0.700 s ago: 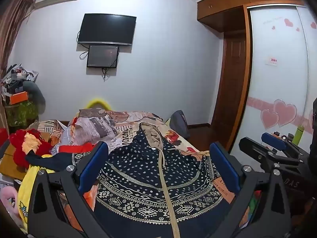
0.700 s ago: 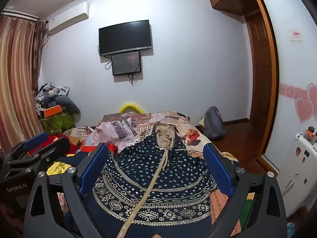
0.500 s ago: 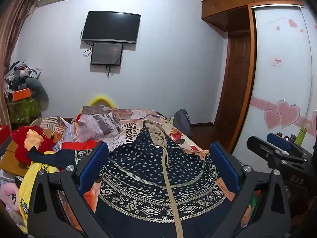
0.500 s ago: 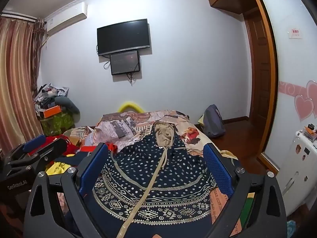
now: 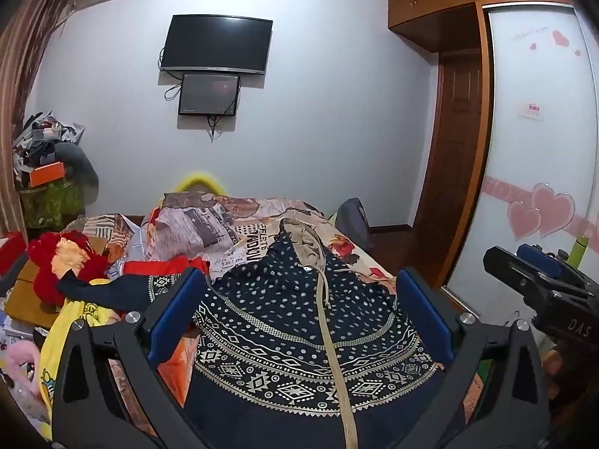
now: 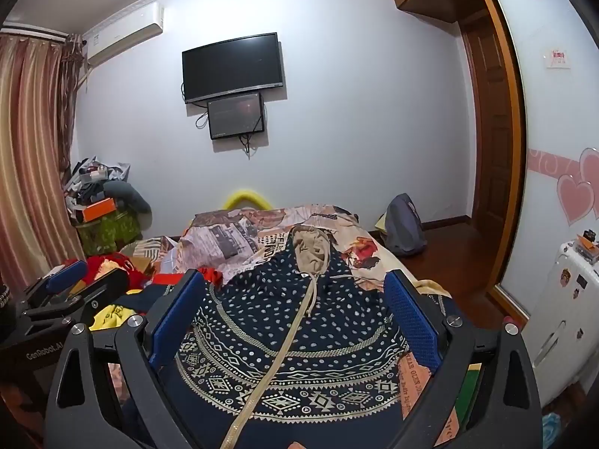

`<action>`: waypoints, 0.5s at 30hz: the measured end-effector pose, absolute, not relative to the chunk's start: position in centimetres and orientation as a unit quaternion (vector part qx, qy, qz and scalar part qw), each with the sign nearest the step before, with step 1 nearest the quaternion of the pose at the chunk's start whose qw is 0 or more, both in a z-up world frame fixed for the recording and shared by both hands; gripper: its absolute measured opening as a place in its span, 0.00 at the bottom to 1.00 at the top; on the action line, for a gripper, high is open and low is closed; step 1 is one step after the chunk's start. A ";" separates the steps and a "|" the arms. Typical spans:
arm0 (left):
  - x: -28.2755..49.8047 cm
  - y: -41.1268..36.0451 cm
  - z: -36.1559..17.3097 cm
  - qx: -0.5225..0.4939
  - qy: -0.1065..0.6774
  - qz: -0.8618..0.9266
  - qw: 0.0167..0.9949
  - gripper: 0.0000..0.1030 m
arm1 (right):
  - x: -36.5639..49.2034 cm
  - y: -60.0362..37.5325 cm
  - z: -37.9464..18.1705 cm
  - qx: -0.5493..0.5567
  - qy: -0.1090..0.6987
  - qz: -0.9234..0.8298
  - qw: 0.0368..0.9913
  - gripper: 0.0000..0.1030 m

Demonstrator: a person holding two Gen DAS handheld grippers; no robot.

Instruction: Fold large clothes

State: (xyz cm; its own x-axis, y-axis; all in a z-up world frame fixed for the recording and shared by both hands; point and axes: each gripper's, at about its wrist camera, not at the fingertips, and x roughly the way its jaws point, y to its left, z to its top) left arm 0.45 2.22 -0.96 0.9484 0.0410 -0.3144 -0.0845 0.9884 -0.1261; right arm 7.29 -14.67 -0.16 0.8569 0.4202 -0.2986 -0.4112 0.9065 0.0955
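Where right view widens: white fridge (image 6: 558, 321).

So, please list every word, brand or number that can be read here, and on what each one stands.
"DAS": on the right gripper body, left wrist view.
"GenRobot.AI": on the left gripper body, right wrist view.
Bedspread: large letters, cut off by folds, not readable whole.
Red label on the wardrobe door: too small.
Yellow garment: print blurred.
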 end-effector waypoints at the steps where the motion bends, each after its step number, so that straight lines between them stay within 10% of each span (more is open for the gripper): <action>1: 0.4 1.9 -1.1 -0.068 0.157 0.033 0.985 1.00 | 7.3 -14.7 -0.2 0.014 0.159 0.216 0.963 0.93; 15: 0.8 1.8 -1.6 -0.067 0.162 0.032 0.984 1.00 | 7.4 -15.0 -0.5 0.021 0.169 0.215 0.962 0.93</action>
State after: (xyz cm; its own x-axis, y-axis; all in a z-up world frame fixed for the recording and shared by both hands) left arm 0.81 1.78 -1.56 0.9455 0.0423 -0.3229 -0.0854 0.9890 -0.1208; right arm 7.44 -14.99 -0.47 0.8506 0.4208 -0.3154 -0.4067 0.9066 0.1128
